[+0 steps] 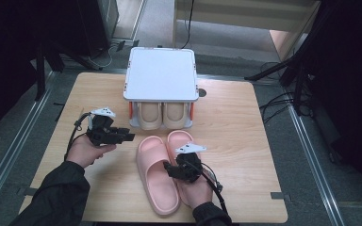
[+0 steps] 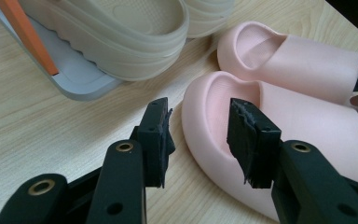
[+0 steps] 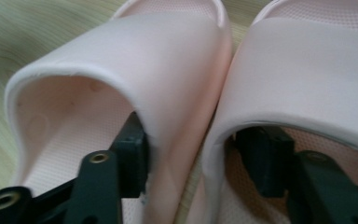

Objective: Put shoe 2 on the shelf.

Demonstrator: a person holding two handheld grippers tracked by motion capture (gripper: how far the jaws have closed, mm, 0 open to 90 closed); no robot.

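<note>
The pair of pink slippers (image 1: 162,172) is lying on the desk (image 1: 235,122), side by side and touching along the inner edges, with the toes turned toward the white shoe rack (image 1: 161,75) at the far side and the heels toward the person. The long axis of each slipper runs therefore from near to far, slightly slanted. The right hand-held gripper (image 1: 179,168) is placed directly over the pair, near the straps, and it is pointed forward along this same axis. In the right gripper view one jaw is seen inside the opening of one slipper and the other jaw inside the opening of the neighbouring slipper, so that the two inner strap walls (image 3: 214,107) are enclosed between them; the jaws are not fully closed and it cannot be told for sure whether the pads are already pressing on the walls. The left hand-held gripper (image 1: 122,137) is held to the left of the pair, apart from it, tilted toward the toes, its jaws released with nothing between them. The beige slippers (image 1: 162,115) are already stored on the lower level of the rack. The right hand is judged to be the nearer one, and a lift of the pair toward the rack would depend on a firm pinch of both straps together
</note>
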